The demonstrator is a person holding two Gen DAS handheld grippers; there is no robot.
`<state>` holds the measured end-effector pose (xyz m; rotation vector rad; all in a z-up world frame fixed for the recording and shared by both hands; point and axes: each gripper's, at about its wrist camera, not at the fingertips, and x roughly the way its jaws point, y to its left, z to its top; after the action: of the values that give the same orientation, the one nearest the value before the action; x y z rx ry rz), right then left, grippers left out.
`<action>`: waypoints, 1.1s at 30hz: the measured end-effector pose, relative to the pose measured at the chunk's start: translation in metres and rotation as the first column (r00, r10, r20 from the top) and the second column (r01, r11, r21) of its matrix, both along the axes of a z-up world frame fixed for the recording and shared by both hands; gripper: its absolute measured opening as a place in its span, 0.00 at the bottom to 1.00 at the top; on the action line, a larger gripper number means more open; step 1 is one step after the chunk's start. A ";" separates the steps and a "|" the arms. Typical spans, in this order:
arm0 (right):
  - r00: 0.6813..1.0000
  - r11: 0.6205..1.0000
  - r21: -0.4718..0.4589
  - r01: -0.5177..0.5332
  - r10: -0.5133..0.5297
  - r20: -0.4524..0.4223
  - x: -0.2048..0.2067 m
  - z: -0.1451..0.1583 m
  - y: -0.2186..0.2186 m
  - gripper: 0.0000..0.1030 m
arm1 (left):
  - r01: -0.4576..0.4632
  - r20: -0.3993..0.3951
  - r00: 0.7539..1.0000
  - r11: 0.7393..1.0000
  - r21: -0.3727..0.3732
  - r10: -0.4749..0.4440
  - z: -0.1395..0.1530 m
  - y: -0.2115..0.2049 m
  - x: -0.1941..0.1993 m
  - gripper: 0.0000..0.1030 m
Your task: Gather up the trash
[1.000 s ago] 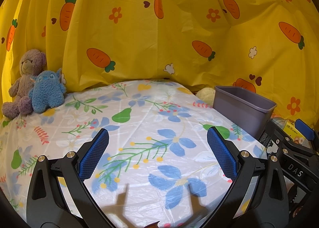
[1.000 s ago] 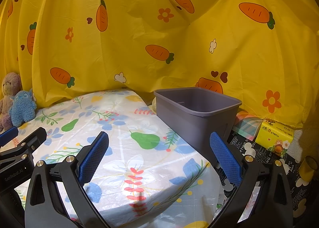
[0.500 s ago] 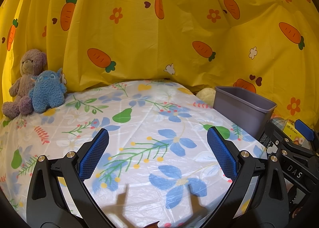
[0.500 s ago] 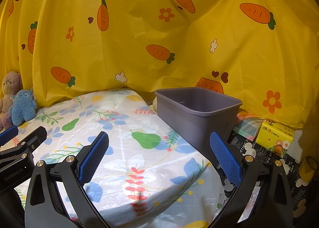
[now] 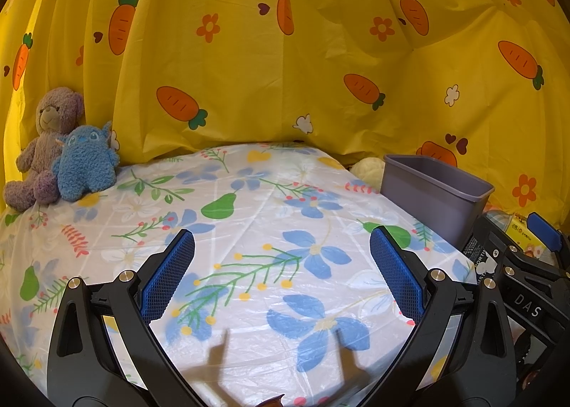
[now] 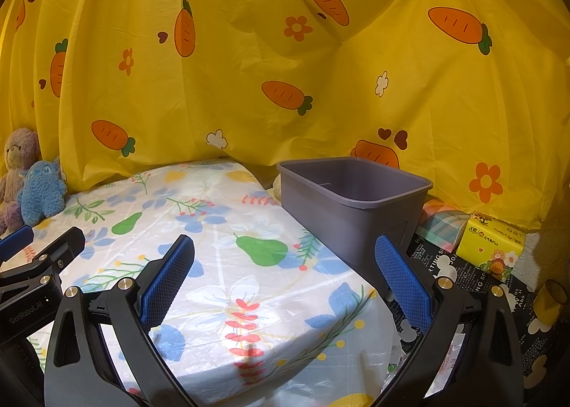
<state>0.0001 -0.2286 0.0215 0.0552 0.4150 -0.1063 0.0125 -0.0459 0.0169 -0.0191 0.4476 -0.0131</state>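
Backdrop: yellow curtain (image 5: 249,79) printed with carrots, flowers and hearts hangs behind everything, draped in folds.
Surface: raised pad under a clear plastic floral cover (image 5: 249,229), white with blue flowers and green pears; its near right corner shows in the right wrist view (image 6: 370,296).
Bin: grey-purple plastic bin (image 6: 352,214), upright, mouth facing up, standing off the pad's right edge and just beside it.
Bin axis: rectangular mouth; its long side runs along the pad's right edge, from the near end toward the curtain.
Bin contents: the visible part of the inside looks bare; the bottom is hidden.
Trash: no loose piece can be made out on the pad.
Left gripper: (image 5: 281,278) hovers over the pad's near middle, blue pads spread wide, nothing between them; its shadow falls on the cover below.
Right gripper: (image 6: 285,278) hovers over the pad's near right corner, jaws likewise wide apart and empty, right finger in front of the bin's near wall.
Behind bin: pale fluffy thing (image 5: 367,168) at the pad's far right corner, too hidden to identify.
Right of bin: yellow tissue pack (image 6: 491,246) on a black printed mat (image 6: 473,286), a pastel checked item (image 6: 441,225) touching the bin's far side, a yellow roll (image 6: 550,300) at the frame edge.
Far left corner: purple teddy bear (image 5: 46,136) seated against the curtain, blue plush (image 5: 85,161) leaning on it.
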 end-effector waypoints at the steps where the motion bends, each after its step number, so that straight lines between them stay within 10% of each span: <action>1: 1.000 1.000 -0.001 -0.001 0.001 0.000 0.000 0.000 0.000 0.95 | -0.001 0.000 1.000 1.000 -0.001 0.001 0.000 0.000 0.000 0.94; 33: 1.000 1.000 -0.001 0.005 -0.005 0.002 0.000 0.000 0.005 0.95 | 0.010 0.004 1.000 1.000 0.017 -0.010 0.001 0.003 0.002 0.94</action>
<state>0.0004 -0.2237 0.0214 0.0557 0.4132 -0.1110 0.0142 -0.0426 0.0182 -0.0005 0.4436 -0.0190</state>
